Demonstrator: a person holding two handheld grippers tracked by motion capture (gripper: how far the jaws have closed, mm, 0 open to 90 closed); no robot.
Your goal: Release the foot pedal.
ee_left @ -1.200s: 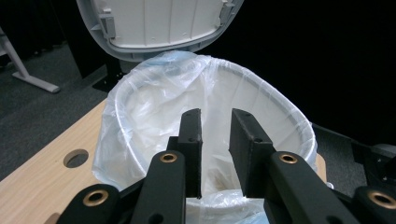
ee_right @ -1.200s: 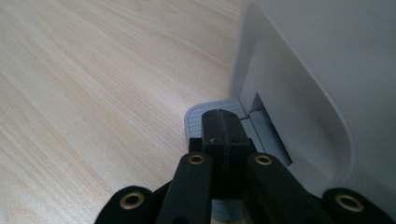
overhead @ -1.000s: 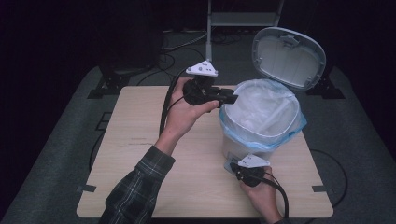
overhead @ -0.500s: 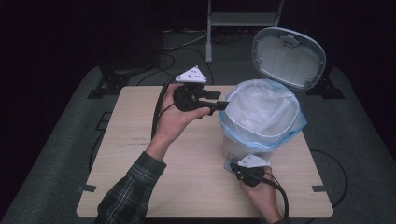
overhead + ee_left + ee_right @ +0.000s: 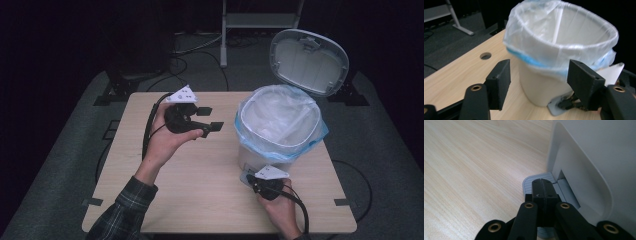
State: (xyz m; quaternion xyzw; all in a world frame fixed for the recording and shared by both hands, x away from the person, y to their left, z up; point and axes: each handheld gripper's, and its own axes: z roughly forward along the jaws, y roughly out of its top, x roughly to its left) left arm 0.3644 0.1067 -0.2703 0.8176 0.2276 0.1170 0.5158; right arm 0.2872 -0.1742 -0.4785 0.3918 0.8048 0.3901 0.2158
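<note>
A white pedal bin (image 5: 277, 132) lined with a clear and blue bag stands on the right of the table, with its lid (image 5: 308, 60) tipped up and back. My left gripper (image 5: 211, 118) hovers left of the bin, pointing at it. Its jaws have just been opening and nothing is between them. In the left gripper view the left gripper (image 5: 540, 72) frames the bin (image 5: 554, 50) from a short way off. My right gripper (image 5: 248, 179) is shut, and in the right gripper view its closed tips (image 5: 543, 185) rest on the grey pedal (image 5: 530, 183) at the bin's foot.
The wooden table (image 5: 200, 200) has bare room on its left half and front. A round cable hole (image 5: 485, 55) sits in the tabletop beyond the left gripper. Cables and a metal stand (image 5: 260, 20) lie on the dark floor behind.
My left gripper has drawn back from the bin's rim to the left and a little lower, and its jaws have opened. The right gripper has stayed on the pedal.
</note>
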